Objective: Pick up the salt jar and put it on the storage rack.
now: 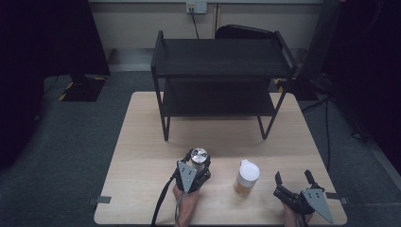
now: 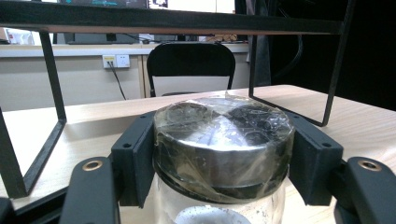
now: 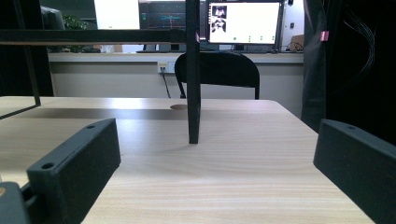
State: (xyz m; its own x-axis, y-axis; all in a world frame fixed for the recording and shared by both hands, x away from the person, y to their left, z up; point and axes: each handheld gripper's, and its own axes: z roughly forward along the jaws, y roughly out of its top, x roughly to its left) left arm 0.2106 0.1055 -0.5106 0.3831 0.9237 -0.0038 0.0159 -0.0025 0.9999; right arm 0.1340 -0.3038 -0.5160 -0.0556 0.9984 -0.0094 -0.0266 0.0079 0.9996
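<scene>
Glass jar [image 2: 223,140], near the tabletop's [image 1: 142,142] front edge, is pinched at its metal lid by the left tongs [image 1: 197,160]; plastic wrap, seemingly loose, could let it slip. Right tongs [image 1: 294,178] stand spread.

Surface [image 1: 142,142]: light wood-grain top on grey carpet. Standing on it: black two-tier metal shelf rack [image 1: 220,66] at the far half, both tiers bare; glass jar with metal lid [image 1: 199,158] near front centre; white-lidded jar of amber contents [image 1: 247,178] just beside it.
</scene>
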